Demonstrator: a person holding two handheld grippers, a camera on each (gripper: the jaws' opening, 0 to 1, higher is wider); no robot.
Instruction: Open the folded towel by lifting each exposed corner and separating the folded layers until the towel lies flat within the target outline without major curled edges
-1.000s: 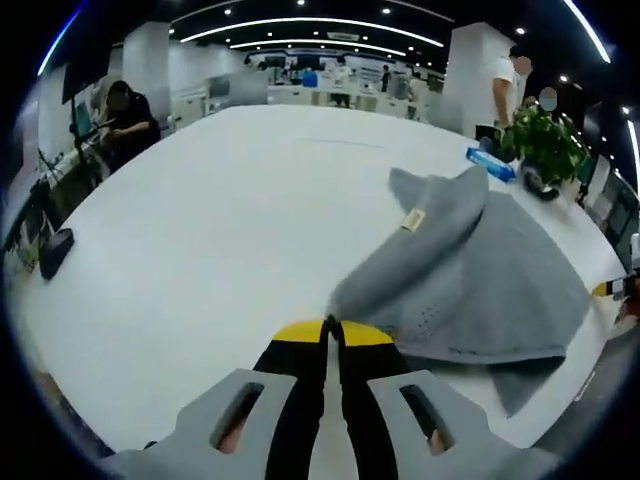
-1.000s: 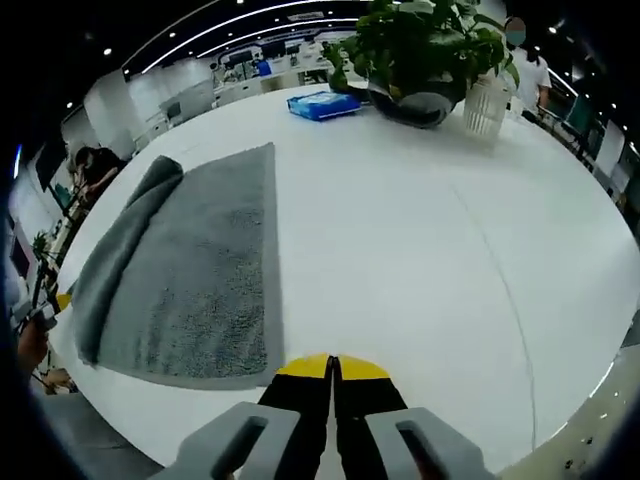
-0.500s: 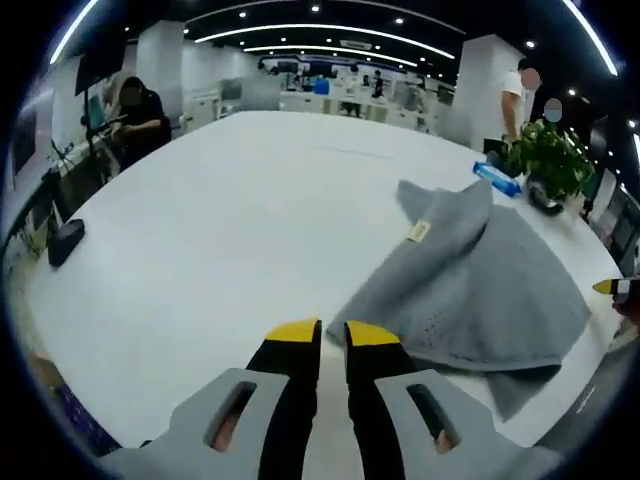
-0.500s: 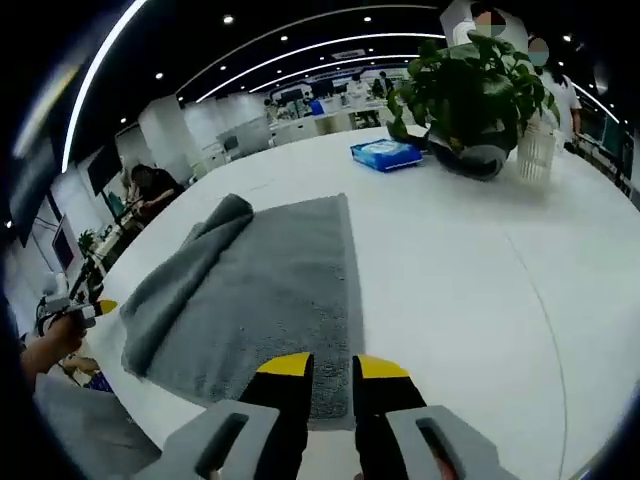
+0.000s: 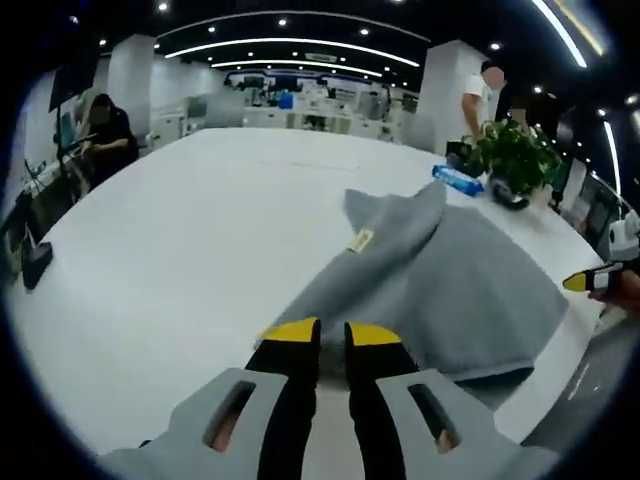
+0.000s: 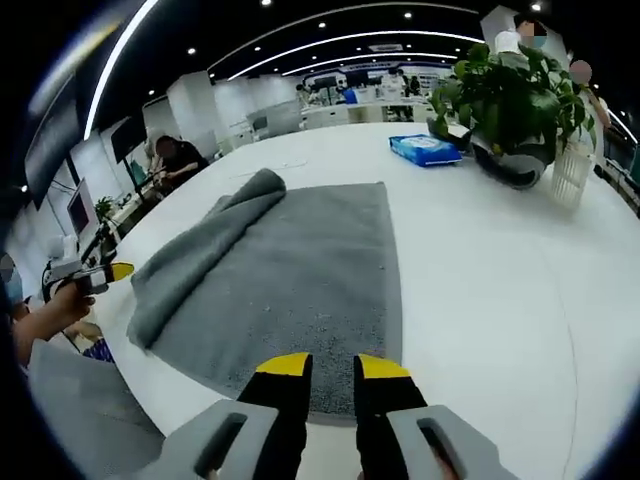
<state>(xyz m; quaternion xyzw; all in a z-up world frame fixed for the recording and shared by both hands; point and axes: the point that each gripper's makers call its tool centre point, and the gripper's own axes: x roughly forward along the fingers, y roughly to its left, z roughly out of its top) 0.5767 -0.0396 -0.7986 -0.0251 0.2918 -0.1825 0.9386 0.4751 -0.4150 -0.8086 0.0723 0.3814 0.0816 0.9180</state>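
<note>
A grey towel (image 5: 455,285) lies on the white table (image 5: 200,250), one layer folded over in a ridge that carries a small tan label (image 5: 360,240). My left gripper (image 5: 332,334) is open by a narrow gap, its yellow tips just at the towel's near edge, nothing between them. In the right gripper view the towel (image 6: 310,265) lies mostly flat, with the folded layer bunched along its left side (image 6: 205,255). My right gripper (image 6: 333,367) is open, its tips over the towel's near edge. The left gripper (image 6: 95,272) shows at far left, the right gripper (image 5: 592,282) at far right.
A potted plant (image 6: 510,105), a blue packet (image 6: 425,149) and a clear ribbed vase (image 6: 570,170) stand beyond the towel. The table's edge (image 6: 150,385) runs close under my right gripper. A seated person (image 5: 100,125) is past the far side. A dark object (image 5: 35,265) lies at left.
Both grippers went from shut to slightly open. Both cameras moved: the left now sits at the towel's near edge, the right has come over the towel's edge. The fold looks unchanged.
</note>
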